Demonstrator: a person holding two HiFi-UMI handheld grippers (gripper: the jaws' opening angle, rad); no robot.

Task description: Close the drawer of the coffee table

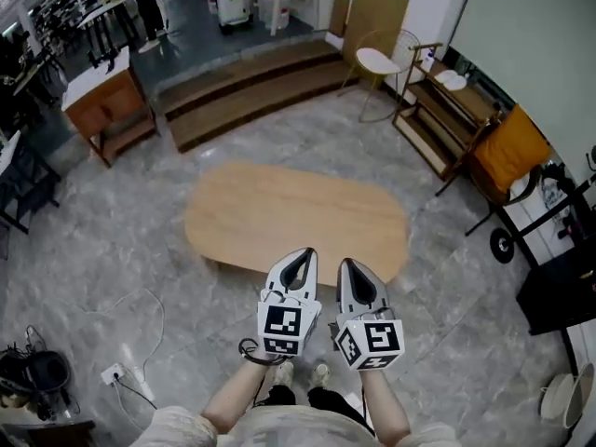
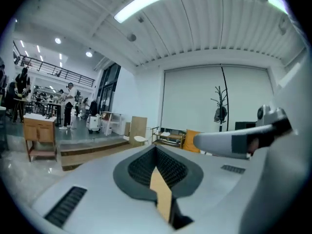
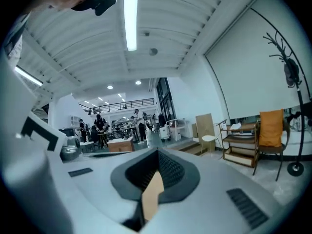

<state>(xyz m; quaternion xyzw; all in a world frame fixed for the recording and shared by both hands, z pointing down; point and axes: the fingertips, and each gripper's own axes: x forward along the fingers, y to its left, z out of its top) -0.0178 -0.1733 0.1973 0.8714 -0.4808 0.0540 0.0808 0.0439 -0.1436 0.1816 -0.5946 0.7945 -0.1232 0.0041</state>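
Now: left gripper (image 1: 298, 268), right gripper (image 1: 358, 285), both fingers (image 2: 163, 191) closed, nothing btwn, aimed level. Table (image 1: 279, 214) at 12 o'clock, low ahead. Drawer not visible. Risk: closed fingers miss its front, shove table instead.

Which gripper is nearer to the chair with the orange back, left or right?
Right. The chair with the orange back stands far to the right of both; the right gripper is on that side, and the left gripper is just beyond it.

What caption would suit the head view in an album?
A person holds the left gripper and right gripper side by side, jaws shut, by an oval wooden coffee table.
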